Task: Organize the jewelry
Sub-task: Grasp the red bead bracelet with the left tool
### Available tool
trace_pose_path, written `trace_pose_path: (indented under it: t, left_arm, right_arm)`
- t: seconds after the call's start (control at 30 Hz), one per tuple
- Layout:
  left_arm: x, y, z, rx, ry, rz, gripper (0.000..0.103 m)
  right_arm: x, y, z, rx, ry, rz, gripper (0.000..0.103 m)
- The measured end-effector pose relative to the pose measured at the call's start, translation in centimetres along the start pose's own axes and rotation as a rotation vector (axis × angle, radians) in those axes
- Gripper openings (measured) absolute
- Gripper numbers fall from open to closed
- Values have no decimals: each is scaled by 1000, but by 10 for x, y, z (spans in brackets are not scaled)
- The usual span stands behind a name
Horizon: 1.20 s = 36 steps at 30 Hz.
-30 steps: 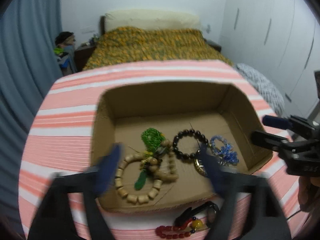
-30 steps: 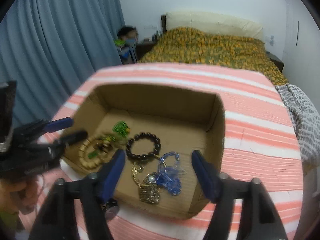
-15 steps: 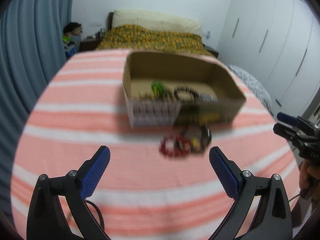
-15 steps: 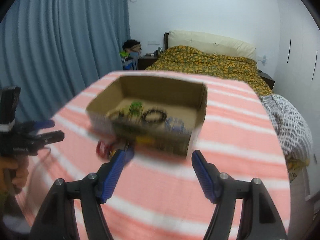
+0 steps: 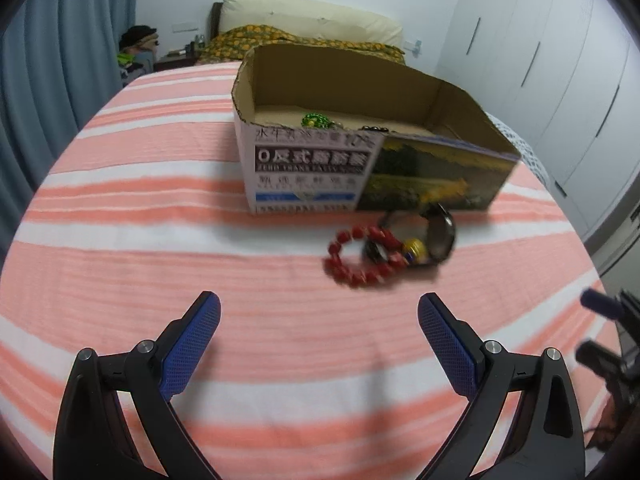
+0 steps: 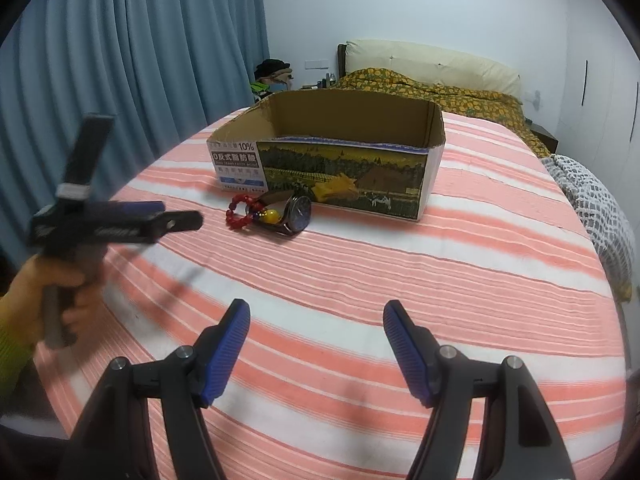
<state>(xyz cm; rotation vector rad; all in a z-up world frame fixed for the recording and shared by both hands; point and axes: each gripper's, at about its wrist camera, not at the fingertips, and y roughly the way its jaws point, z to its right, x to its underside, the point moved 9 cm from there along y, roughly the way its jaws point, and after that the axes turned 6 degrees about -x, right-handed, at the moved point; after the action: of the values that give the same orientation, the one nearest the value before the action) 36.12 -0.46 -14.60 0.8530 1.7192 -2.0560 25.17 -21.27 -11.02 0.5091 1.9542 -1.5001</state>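
Note:
An open cardboard box (image 5: pixel 312 172) (image 6: pixel 340 172) stands on the striped cloth and holds jewelry; only a green beaded piece (image 5: pixel 316 121) shows over its rim. In front of the box lie a red bead bracelet (image 5: pixel 360 258) (image 6: pixel 239 213) with a yellow bead and a dark wristwatch (image 5: pixel 440 236) (image 6: pixel 298 214). My left gripper (image 5: pixel 319 320) is open and empty, well short of the bracelet; it also shows in the right wrist view (image 6: pixel 160 220). My right gripper (image 6: pixel 316 322) is open and empty, far in front of the box.
The table has a pink and white striped cloth (image 6: pixel 400 280). Blue curtains (image 6: pixel 120 60) hang at the left. A bed (image 6: pixel 432 84) with an orange cover stands behind, white wardrobes (image 5: pixel 560 80) at the right.
Both grippers have pulled back and down from over the box to low above the cloth in front of it. The box now shows from the side. Both stay open.

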Motion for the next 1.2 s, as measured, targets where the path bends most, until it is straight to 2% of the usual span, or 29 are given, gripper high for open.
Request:
trace_pose_path:
  t: [0.1,0.17,0.2,0.27,0.33,0.4,0.5,0.53,0.67,0.8,0.9,1.07,1.13,1.2]
  left_arm:
    - [-12,18,-1,-28,37,-3,99]
    - [-16,30,0,-38,61,-15,95]
    - [-17,39,1,-45,81,-34,92]
    - [-17,52,3,-59,115,-67,78]
    - [-19,57,7,-79,149,-52,76]
    - [-22,58,15,-70,177,-39,68]
    - [-23,56,29,-8,193,-29,33]
    - [-22,55,32,16,193,-32,9]
    - [-19,38,42,87,155,-22,8]
    - [-23,-7,48,169,115,38,8]
    - [-21,-34,47,188,98,57,8]
    - [4,-46,16,140,55,14,8]
    - [20,-41,-1,83,55,-20,9]
    - [38,-36,-19,-4,43,-54,10]
  right_arm:
    - [0,0,0,-5,9,5,71]
    - [0,-1,0,-10,16,9,71]
    - [0,-2,1,-12,19,11,71]
    - [2,-4,2,-15,24,12,71]
    - [2,-6,4,-13,28,14,71]
    - [3,-9,6,-11,31,15,71]
    - [3,-10,10,-4,39,18,71]
    - [3,-11,11,-2,44,20,71]
    - [3,-16,15,6,53,31,71]
    - [4,-19,19,10,70,39,71]
    - [4,-22,20,9,82,43,71]
    - [4,-23,18,4,74,35,71]
    - [6,-20,15,-4,67,20,71]
    - [8,-17,12,-11,63,9,71]
